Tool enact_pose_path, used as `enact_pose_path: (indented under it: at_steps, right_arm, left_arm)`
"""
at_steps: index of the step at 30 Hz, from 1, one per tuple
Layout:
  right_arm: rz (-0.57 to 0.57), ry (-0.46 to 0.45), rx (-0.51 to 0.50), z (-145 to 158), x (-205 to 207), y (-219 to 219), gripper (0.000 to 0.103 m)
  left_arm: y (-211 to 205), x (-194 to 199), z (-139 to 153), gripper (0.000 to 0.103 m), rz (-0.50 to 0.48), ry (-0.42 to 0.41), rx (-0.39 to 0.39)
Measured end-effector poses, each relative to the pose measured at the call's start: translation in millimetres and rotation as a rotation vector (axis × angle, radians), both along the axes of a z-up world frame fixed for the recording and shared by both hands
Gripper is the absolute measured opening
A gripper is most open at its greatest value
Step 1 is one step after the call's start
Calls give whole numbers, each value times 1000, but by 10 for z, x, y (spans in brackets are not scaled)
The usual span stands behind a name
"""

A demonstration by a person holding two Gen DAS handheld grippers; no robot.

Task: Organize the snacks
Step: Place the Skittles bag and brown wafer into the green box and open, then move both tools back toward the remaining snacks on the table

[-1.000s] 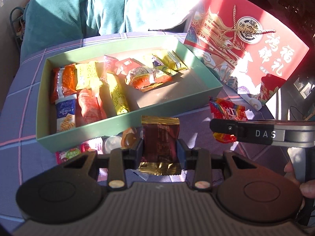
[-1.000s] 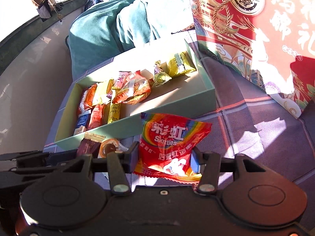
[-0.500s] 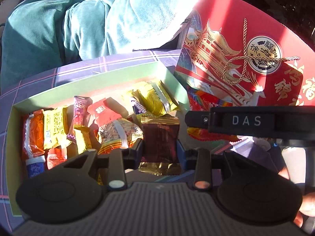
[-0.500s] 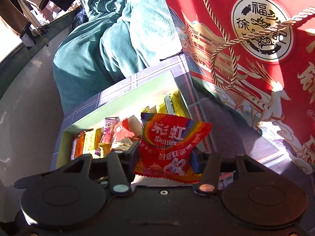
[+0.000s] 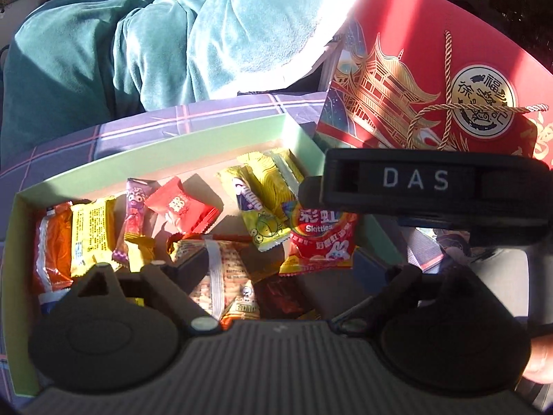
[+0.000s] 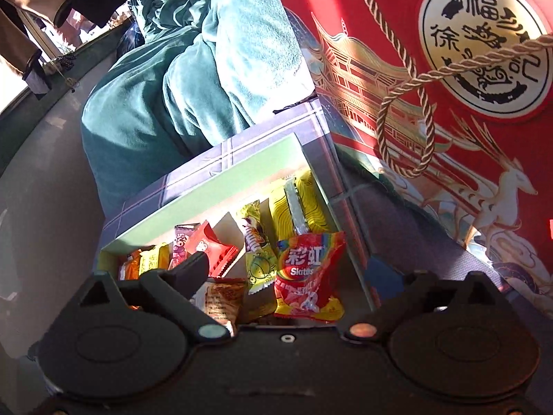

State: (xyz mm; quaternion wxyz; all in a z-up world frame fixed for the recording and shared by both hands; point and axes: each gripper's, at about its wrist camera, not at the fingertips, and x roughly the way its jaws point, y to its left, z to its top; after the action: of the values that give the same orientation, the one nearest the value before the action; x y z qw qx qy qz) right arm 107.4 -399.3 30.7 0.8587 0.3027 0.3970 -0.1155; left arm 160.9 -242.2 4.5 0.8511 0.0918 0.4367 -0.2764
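I see hard sunlight from the upper right, washing out a rumpled teal plush blanket (image 5: pixel 145 45) beyond the far edge of the purple plaid cloth (image 5: pixel 145 124). Grey floor (image 6: pixel 45 180) to the left. A bright window area (image 6: pixel 13 86) at the far left, details blown out.

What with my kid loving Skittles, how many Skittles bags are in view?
1. The Skittles bag lies at the right end of the green box, beside a yellow frog-print packet. More could be hidden beneath the overlapping snacks.
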Motion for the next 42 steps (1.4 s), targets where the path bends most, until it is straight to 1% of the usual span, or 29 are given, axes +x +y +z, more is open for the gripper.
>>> enact_pose_path:
  at_steps: [3,10,15,21,27,34,38,42]
  right_arm:
    - [0,-3,-12,54,-68,15,103]
    - [-5,-3,-24,169,-273,50,103]
    - [1,-6,-32,263,-420,91,103]
    - [-1,-6,-33,336,-608,147,103]
    - [10,-2,-34,371,-818,257,103]
    - [34,32,-19,279,-1178,443,103]
    - [54,73,-1,121,-1397,592,103]
    - [80,125,37,-79,-1577,744,103]
  left_arm:
    - [50,-19,58,94,7,11,-18]
    - [141,-140,157,98,20,16,-35]
    - [195,-274,250,101,18,3,-40]
    - [294,-461,342,103,16,-5,-48]
    - [439,-670,344,103,10,3,-39]
    - [807,-977,210,103,13,25,2]
    - [1074,-1132,85,103,29,54,32]
    - [1332,-1274,-54,103,48,80,68]
